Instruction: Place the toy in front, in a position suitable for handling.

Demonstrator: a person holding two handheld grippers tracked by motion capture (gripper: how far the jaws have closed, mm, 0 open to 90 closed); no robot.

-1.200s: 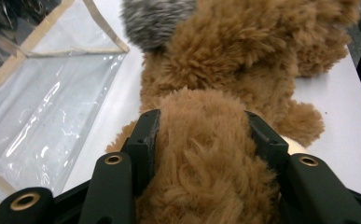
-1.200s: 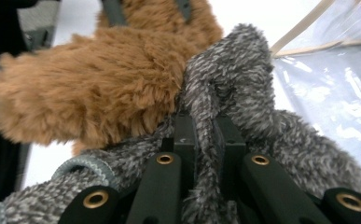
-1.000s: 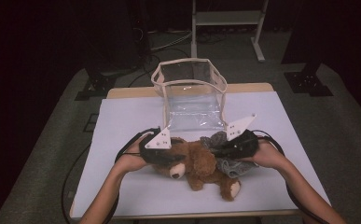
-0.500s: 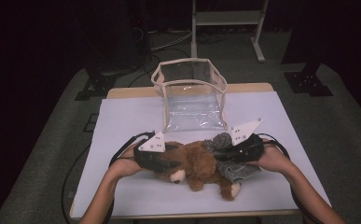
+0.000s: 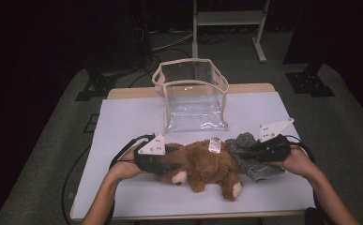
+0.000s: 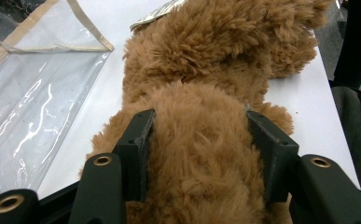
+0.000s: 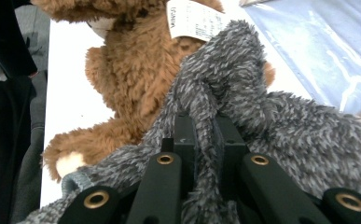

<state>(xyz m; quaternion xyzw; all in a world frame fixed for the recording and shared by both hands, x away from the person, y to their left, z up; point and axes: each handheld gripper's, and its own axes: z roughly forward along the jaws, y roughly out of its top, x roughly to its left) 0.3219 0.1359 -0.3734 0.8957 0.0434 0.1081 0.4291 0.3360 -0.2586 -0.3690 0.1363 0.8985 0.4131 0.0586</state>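
A brown teddy bear (image 5: 202, 164) lies on its side across the near middle of the white table (image 5: 123, 122). My left gripper (image 5: 174, 164) comes in from the left, and its jaws press into the fur on both sides of the bear (image 6: 197, 140). A grey fuzzy cloth (image 5: 263, 171) lies against the bear's right end. My right gripper (image 5: 245, 152) is shut on a fold of this cloth (image 7: 285, 126), pinched tight between the jaws. The bear (image 7: 131, 70) and its white tag (image 7: 194, 18) lie just beyond the cloth.
A clear plastic bag (image 5: 188, 82) with beige trim stands open at the back middle of the table, and its front flap lies flat toward the bear. The bag (image 6: 29, 93) is to the left of the bear in the left gripper view. Dark floor and stands surround the table.
My right gripper has moved to the right with the grey cloth, drawing it away from the bear. The left gripper has stayed on the bear.
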